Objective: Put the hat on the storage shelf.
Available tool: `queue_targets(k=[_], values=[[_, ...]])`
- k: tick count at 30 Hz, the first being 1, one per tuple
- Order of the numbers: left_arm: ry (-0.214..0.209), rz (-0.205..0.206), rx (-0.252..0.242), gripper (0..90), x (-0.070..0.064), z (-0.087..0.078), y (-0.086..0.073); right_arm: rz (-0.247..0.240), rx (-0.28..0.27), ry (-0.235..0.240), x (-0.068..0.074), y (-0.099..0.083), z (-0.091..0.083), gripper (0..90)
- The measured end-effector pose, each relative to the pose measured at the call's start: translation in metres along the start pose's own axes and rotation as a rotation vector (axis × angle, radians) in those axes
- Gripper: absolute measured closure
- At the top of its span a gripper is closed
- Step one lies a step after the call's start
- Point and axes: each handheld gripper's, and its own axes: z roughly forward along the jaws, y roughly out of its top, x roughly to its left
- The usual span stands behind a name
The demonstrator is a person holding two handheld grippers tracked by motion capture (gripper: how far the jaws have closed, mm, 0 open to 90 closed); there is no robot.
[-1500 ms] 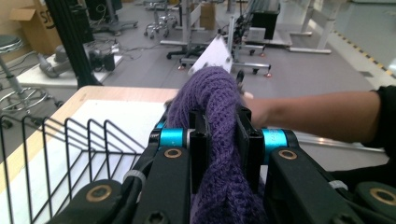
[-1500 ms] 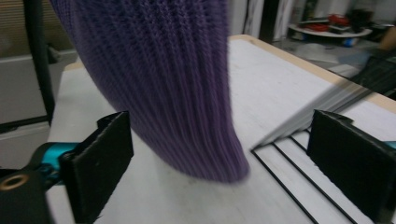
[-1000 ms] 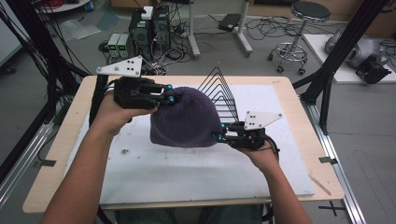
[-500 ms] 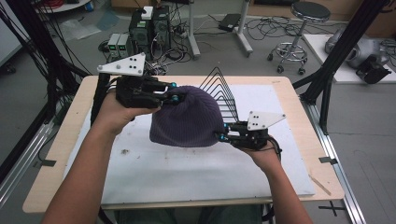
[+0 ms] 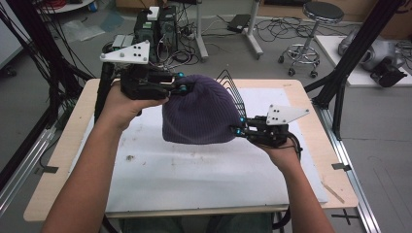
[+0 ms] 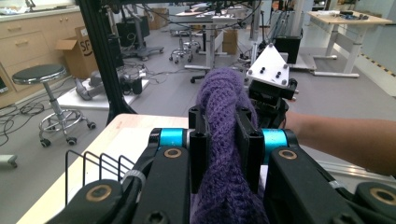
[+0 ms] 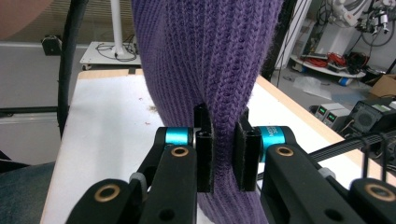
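A purple knitted beanie [image 5: 201,111] hangs above the white mat, stretched between both grippers. My left gripper [image 5: 183,88] is shut on its upper left edge; in the left gripper view the knit [image 6: 224,140] is bunched between the jaws. My right gripper [image 5: 240,127] is shut on the beanie's lower right edge, and the right gripper view shows the ribbed fabric [image 7: 219,70] pinched between the pads and rising out of the frame. The right hand's gripper [image 6: 271,88] also appears beyond the beanie in the left gripper view.
A black wire rack [image 5: 233,90] stands on the table just behind the beanie. The white mat [image 5: 194,170] covers most of the wooden tabletop [image 5: 58,160]. Black frame posts [image 5: 350,63] stand at the table's far corners; a stool [image 5: 320,12] and equipment sit on the floor beyond.
Both grippers have lifted the beanie slightly and carried it a little away from the table's near edge; the left gripper has risen most.
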Motion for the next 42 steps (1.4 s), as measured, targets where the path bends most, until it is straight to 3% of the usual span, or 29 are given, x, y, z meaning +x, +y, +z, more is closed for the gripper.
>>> queue_targets(k=[7,15,24,31,34,42], values=[[0.009,0.010,0.002,78.6,0.006,0.006,0.013,0.000,-0.005,-0.024,-0.005,0.005,-0.006,82.0],[0.028,0.015,-0.011,78.6,0.020,0.008,0.033,-0.010,-0.001,-0.064,-0.015,0.027,-0.013,82.0],[0.059,0.027,-0.031,78.6,0.043,0.017,0.062,-0.016,0.017,-0.113,-0.045,0.059,-0.020,82.0],[0.071,0.015,-0.039,78.5,0.057,0.023,0.070,-0.002,0.030,-0.137,-0.063,0.072,-0.023,81.9],[0.096,0.006,-0.040,78.6,0.065,0.029,0.067,0.009,0.043,-0.147,-0.071,0.073,-0.023,81.9],[0.108,-0.023,-0.038,78.5,0.085,0.042,0.062,0.050,0.079,-0.177,-0.095,0.070,-0.021,81.9]])
